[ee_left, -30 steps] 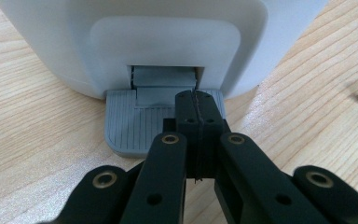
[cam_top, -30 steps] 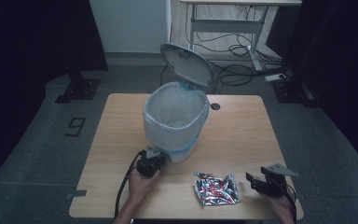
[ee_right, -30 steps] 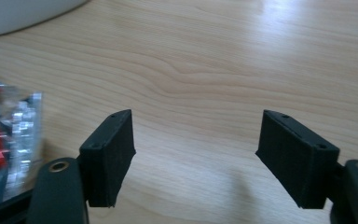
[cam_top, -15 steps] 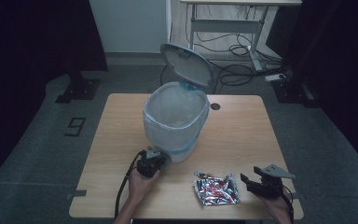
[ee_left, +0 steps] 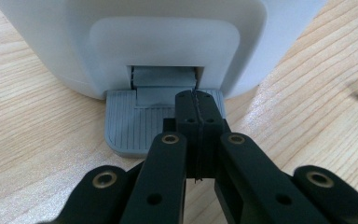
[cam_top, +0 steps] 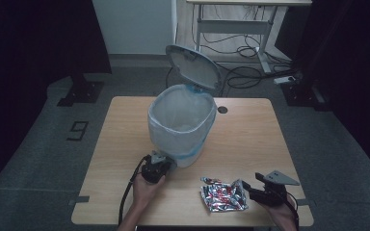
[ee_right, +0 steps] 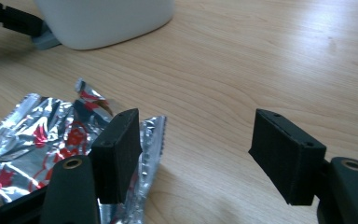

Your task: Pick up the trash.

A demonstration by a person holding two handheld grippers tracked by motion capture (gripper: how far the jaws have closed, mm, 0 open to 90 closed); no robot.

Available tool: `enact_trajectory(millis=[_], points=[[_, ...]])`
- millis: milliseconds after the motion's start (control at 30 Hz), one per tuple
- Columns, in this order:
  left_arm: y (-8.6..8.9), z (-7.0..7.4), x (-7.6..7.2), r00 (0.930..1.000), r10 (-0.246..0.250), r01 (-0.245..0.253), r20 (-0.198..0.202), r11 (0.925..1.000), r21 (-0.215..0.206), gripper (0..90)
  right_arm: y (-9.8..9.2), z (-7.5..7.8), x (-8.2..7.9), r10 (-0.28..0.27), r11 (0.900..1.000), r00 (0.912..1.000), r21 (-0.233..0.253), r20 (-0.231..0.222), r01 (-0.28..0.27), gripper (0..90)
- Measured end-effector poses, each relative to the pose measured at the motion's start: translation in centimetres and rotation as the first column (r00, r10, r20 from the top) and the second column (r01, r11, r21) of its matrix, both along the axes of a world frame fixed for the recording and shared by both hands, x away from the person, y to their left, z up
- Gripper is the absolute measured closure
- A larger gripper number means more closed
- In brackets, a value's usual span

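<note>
While left gripper (ee_left: 196,100) presses pedal (ee_left: 135,128), lid (cam_top: 192,65) stands open.

Left gripper (ee_left: 196,100) jaws pressed together — tips on grey pedal (ee_left: 135,128), white bin (ee_left: 135,42) behind

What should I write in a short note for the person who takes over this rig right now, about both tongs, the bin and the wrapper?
Left tongs: shut, tips pressing on the grey pedal at the foot of the white bin. The bin's lid stands open, and a liner bag is inside.
Right tongs: open and holding nothing, one jaw over the edge of the foil wrapper.
The wrapper lies flat on the table, in front of the bin and to its right.
Done: lid opened by the pedal.
Left: probably close the right tongs on the wrapper, carry it over the bin, drop it in, then release the pedal.
</note>
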State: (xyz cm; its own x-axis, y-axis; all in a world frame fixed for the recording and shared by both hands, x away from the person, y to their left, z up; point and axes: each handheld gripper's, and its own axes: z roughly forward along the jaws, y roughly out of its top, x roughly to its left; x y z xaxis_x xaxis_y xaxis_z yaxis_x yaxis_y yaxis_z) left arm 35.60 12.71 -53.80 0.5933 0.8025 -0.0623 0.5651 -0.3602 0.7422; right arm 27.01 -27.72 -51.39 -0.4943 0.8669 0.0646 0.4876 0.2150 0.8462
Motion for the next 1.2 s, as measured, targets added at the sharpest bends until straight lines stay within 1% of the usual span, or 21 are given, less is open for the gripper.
enact_trajectory(millis=[300,400,500,533,567,600,633,733,867,933,1033,1133,1200], points=[[0.1,0.0,0.0,1.0000,-0.001,0.001,-0.001,1.0000,-0.005,90.0,1.5,-0.7,0.1,0.046,0.999,0.9984,-0.019,-0.032,-0.046,33.9],[0.1,0.0,0.0,1.0000,-0.002,0.002,-0.002,1.0000,-0.005,90.0,1.8,-1.1,0.1,0.059,0.998,0.9970,-0.025,-0.051,-0.060,35.6],[0.1,0.0,0.0,1.0000,-0.002,0.002,-0.001,1.0000,-0.005,90.0,2.0,-1.8,0.4,0.066,0.997,0.9941,-0.021,-0.086,-0.068,38.7],[0.1,0.0,0.0,1.0000,-0.002,0.002,-0.002,1.0000,-0.006,90.0,2.0,-2.1,0.5,0.074,0.997,0.9920,-0.009,-0.103,-0.075,40.9],[0.1,0.0,0.0,1.0000,-0.002,0.002,-0.002,1.0000,-0.006,90.0,2.0,-2.3,0.5,0.077,0.997,0.9904,-0.005,-0.114,-0.078,42.7],[0.1,0.0,0.0,1.0000,-0.002,0.002,-0.002,1.0000,-0.006,90.0,2.1,-2.5,0.6,0.081,0.996,0.9889,-0.011,-0.124,-0.083,46.9],[0.1,0.0,0.0,1.0000,-0.002,0.002,-0.002,1.0000,-0.006,90.0,2.1,-2.5,0.6,0.085,0.996,0.9882,-0.012,-0.127,-0.088,50.8],[0.1,0.0,0.0,1.0000,-0.003,0.003,-0.001,1.0000,-0.006,90.0,2.2,-2.6,0.6,0.117,0.993,0.9836,-0.008,-0.137,-0.119,67.2],[0.1,0.0,0.0,1.0000,-0.002,0.002,-0.001,1.0000,-0.005,90.0,2.1,-2.5,0.7,0.132,0.991,0.9800,0.016,-0.149,-0.131,80.2],[0.1,0.0,0.0,1.0000,-0.003,0.003,-0.001,1.0000,-0.006,90.0,2.0,-2.4,0.7,0.137,0.991,0.9786,0.022,-0.153,-0.136,83.9],[0.1,0.0,0.0,1.0000,-0.004,0.004,0.000,1.0000,-0.005,90.0,2.0,-2.3,0.7,0.141,0.990,0.9783,0.027,-0.153,-0.138,86.6],[0.1,0.0,0.0,1.0000,-0.004,0.004,0.000,1.0000,-0.005,90.0,1.8,-2.1,0.7,0.132,0.991,0.9816,0.030,-0.138,-0.129,87.6],[0.1,0.0,0.0,1.0000,-0.003,0.003,0.001,1.0000,-0.005,90.0,1.6,-1.8,0.6,0.124,0.992,0.9851,0.044,-0.119,-0.119,88.1]])
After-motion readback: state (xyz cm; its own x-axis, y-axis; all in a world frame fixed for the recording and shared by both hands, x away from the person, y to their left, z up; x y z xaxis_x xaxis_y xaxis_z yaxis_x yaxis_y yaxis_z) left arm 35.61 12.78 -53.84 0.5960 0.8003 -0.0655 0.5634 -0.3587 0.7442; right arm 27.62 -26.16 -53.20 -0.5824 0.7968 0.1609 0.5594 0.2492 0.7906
